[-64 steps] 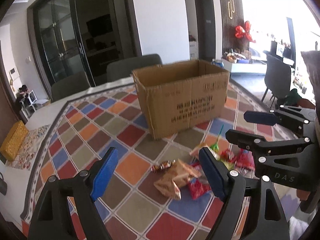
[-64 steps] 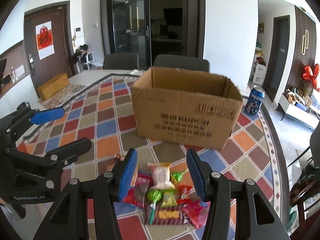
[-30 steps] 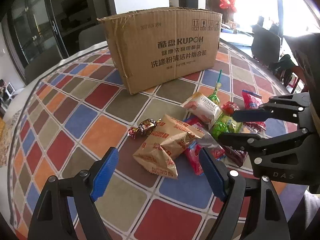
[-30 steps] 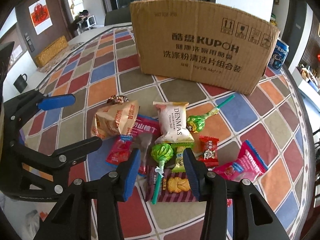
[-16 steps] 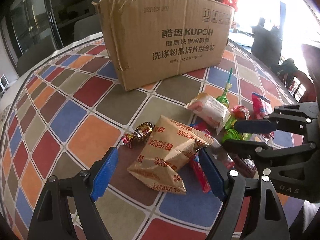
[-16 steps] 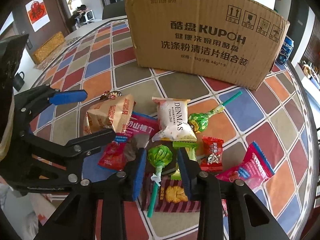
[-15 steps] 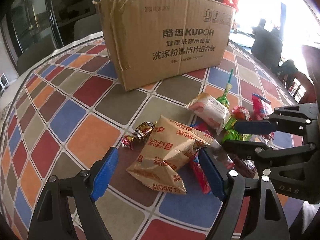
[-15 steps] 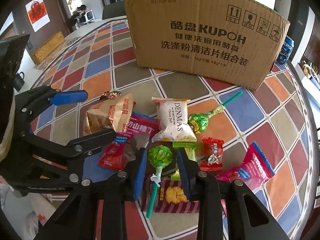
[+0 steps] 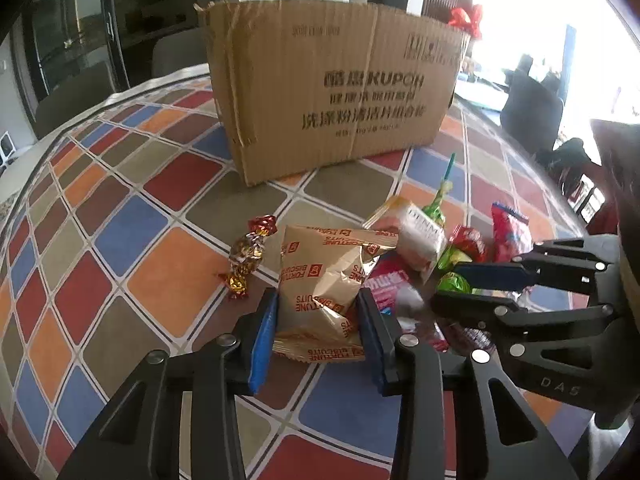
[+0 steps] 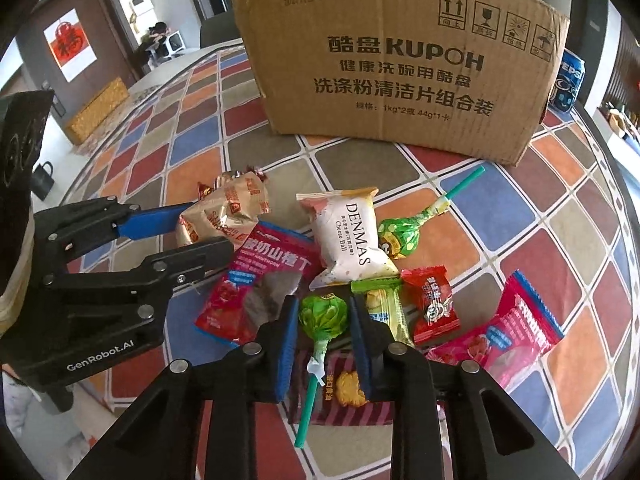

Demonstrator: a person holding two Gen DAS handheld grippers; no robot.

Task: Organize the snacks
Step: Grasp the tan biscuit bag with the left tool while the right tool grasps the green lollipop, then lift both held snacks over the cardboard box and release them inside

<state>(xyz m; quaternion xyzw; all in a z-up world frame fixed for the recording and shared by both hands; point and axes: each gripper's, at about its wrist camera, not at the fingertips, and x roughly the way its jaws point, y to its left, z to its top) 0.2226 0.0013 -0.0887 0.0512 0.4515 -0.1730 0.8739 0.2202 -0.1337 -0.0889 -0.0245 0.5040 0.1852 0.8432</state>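
Finding: both of my tools have come down from their earlier height onto the snack pile, and both are closing. My left tool, spread wide a moment ago, is now drawing in on the tan biscuit packet; its blue pads sit against the packet's two sides and the film is creasing between them. My right tool is narrowing on the head of the green lollipop, pads touching the wrapper on either side, the stick trailing toward me.

Judgement: two picks are in hand at once. Neither item has left the surface, and nothing seen here has yet gone into the cardboard box, which stands upright beyond the pile.

Materials: the biscuit packet is a puffed, crinkly foil pillow and will likely give under pressure. The lollipop head is round under twisted green film, on a thin teal stick. The white cheese-ball packet is a smooth sealed pillow. The gold-and-red sweet is twist-wrapped foil, lying apart to the left. The box is corrugated, with a creased corner. The surface carries a flat chequered cloth.
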